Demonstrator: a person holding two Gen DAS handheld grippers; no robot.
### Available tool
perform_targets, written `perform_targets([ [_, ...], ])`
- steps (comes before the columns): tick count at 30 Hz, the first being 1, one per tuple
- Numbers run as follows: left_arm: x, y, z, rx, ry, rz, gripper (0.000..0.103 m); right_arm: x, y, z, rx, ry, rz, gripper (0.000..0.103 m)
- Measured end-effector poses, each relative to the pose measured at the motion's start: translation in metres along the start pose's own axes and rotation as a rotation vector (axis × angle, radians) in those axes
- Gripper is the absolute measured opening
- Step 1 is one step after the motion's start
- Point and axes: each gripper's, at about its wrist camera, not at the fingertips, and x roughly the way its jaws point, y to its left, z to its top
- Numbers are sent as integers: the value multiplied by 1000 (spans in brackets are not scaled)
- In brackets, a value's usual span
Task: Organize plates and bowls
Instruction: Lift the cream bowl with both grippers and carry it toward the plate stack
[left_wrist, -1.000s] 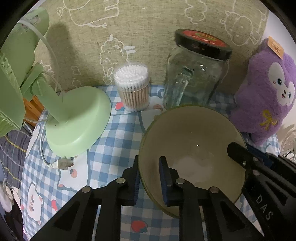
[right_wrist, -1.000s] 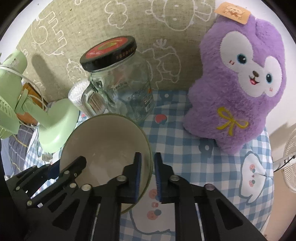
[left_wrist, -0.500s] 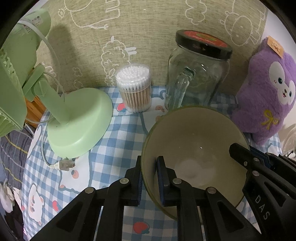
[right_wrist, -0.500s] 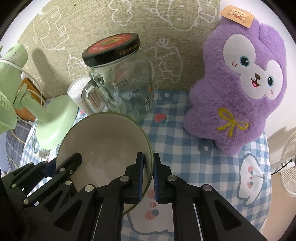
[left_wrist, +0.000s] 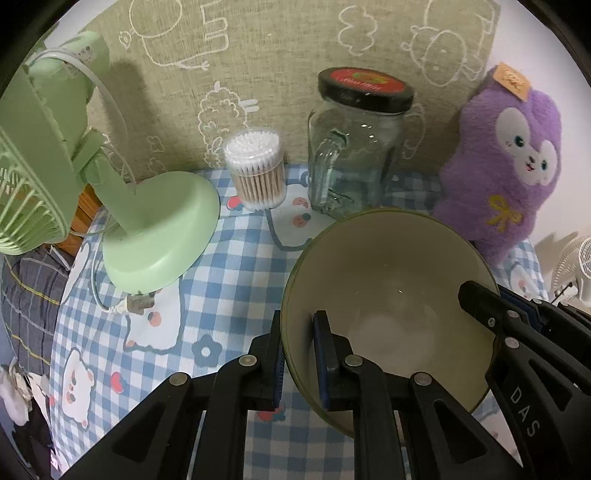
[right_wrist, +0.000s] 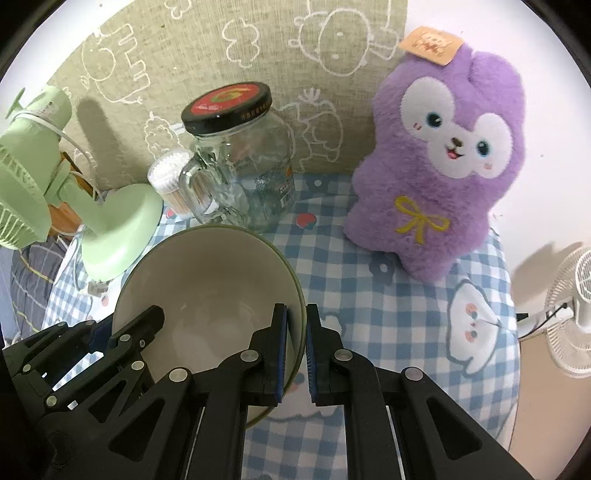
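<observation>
1. The left gripper (left_wrist: 298, 332) is clamped on the near-left rim of the bowl (left_wrist: 388, 288), one pad outside the wall and one inside, with almost no gap between them.
2. The right gripper (right_wrist: 295, 326) grips the opposite rim of the same bowl (right_wrist: 207, 295) in the same way (seen in the left wrist view as the black linkage crossing the bowl's right edge (left_wrist: 480, 299)).
3. The bowl is held between the two grippers over the checked tablecloth (left_wrist: 229, 266), its opening facing up and tipped a little toward the cameras. It is round, so it has no long axis to speak of. The inside is pale and empty, the rim and outer wall olive green. Whether its base touches the cloth I cannot tell.
4. Behind the bowl, a glass jar (left_wrist: 354, 162) with a handle and a black lid stands upright. A tub of cotton swabs (left_wrist: 256, 168) stands just beside it on the left.
5. A green desk fan (left_wrist: 159, 236) sits on the cloth at the left, and a purple plush toy (right_wrist: 436, 162) at the right.
6. A beige fabric panel with white line drawings (right_wrist: 258, 44) backs the table. A white floor fan (right_wrist: 572, 314) stands off to the far right.
</observation>
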Motion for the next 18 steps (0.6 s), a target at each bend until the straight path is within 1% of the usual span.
perform_targets([
  [6, -25, 1, -5, 18, -19, -3, 11, -27, 4, -7, 13, -15, -5, 12],
  [18, -90, 8, -22, 46, -78, -23, 11, -100, 18, -25, 32, -80, -31, 12],
])
